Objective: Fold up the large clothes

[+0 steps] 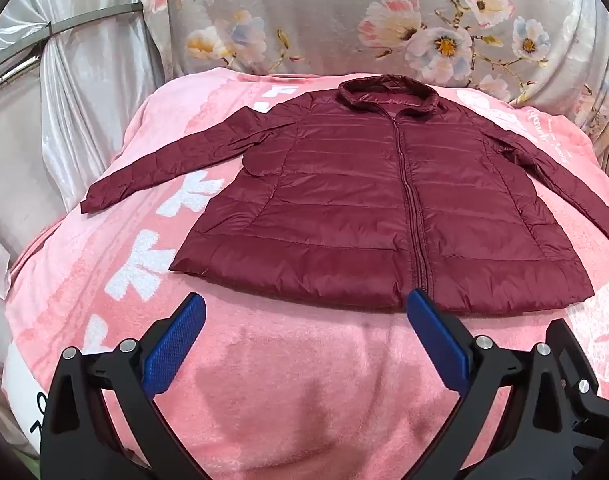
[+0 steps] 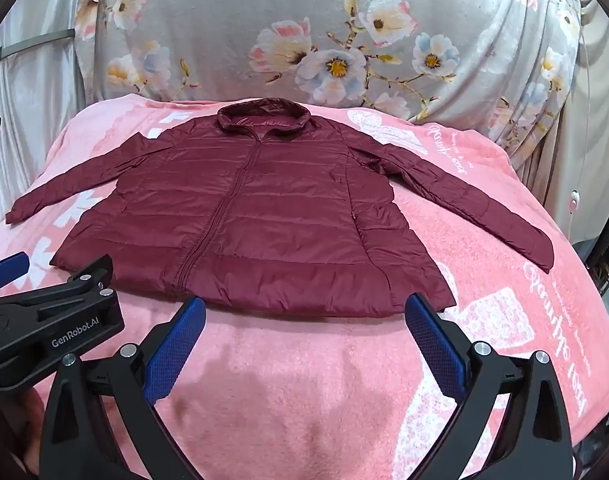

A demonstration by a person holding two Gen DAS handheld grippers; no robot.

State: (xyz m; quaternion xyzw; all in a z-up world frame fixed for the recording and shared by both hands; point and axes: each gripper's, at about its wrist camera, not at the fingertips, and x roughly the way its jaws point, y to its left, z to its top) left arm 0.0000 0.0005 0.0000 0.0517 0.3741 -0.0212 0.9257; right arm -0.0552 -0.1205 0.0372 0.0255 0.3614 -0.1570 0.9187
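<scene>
The left gripper (image 1: 304, 312) hovers above a pink fleece blanket (image 1: 288, 380), its two blue-padded fingers (image 1: 176, 344) spread wide with nothing between them. The right gripper (image 2: 304, 314) is held the same way, jaws wide apart and empty. In the right wrist view, the left gripper's black body, lettered "GenRobot.AI", sits just to the left of the right gripper, so the two tools are side by side.

Under both grippers lies only bare blanket, pink with white lettering and motifs. Nothing stands between either gripper and the garment ahead.

Just beyond the fingertips is a dark red quilted jacket (image 1: 384, 208), laid flat, front up, zipped closed. Its hem is nearest the grippers, almost meeting the fingertips in both views; its collar (image 2: 262, 118) points away. The zipper runs ahead of the left gripper's right finger and the right gripper's left finger. Both sleeves spread out and slant down toward the near side, one sleeve (image 1: 164, 164) to the left, the other sleeve (image 2: 476, 204) to the right.

Behind the jacket rises a grey cloth with large flowers (image 2: 332, 60). Farther left hangs a pale satin drape (image 1: 84, 92).
</scene>
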